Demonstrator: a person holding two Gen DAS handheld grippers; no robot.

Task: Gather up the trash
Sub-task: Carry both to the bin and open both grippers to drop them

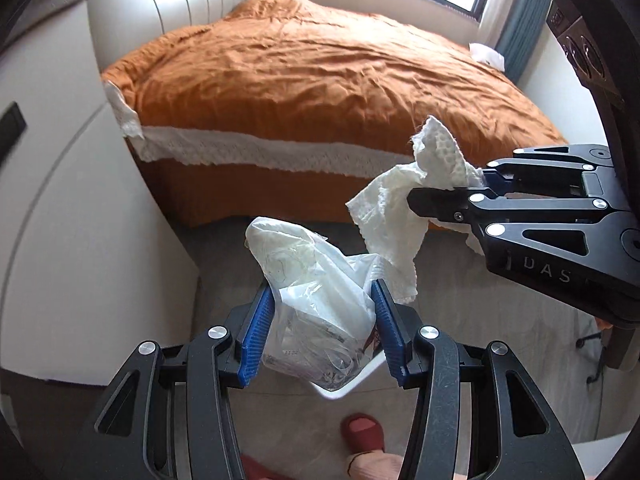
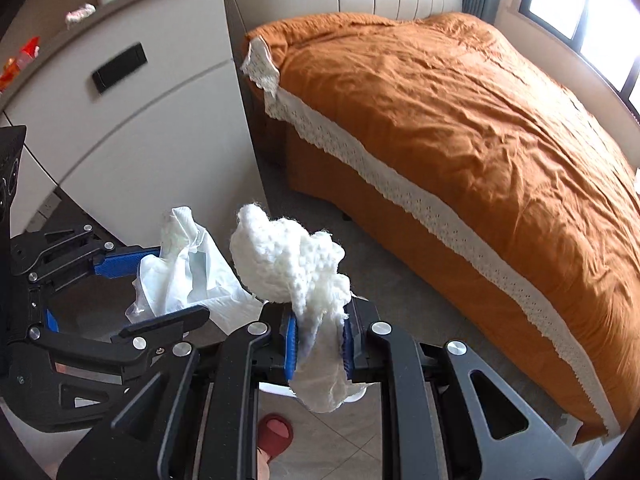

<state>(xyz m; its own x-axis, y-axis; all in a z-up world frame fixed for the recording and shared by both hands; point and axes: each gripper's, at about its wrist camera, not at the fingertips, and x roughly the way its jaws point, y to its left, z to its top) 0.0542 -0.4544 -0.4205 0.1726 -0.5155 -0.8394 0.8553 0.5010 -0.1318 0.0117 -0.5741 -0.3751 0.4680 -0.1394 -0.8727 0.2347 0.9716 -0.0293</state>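
My left gripper is shut on a crumpled clear plastic bag and holds it above the floor; the gripper also shows at the left of the right wrist view with the bag. My right gripper is shut on a crumpled white paper towel. In the left wrist view the right gripper comes in from the right, and the towel hangs just above and right of the bag.
A bed with an orange cover and white lace trim fills the room ahead. A white cabinet stands left, with wrappers and a crumpled scrap on top. White paper lies at the bed's far side. A red slipper is below.
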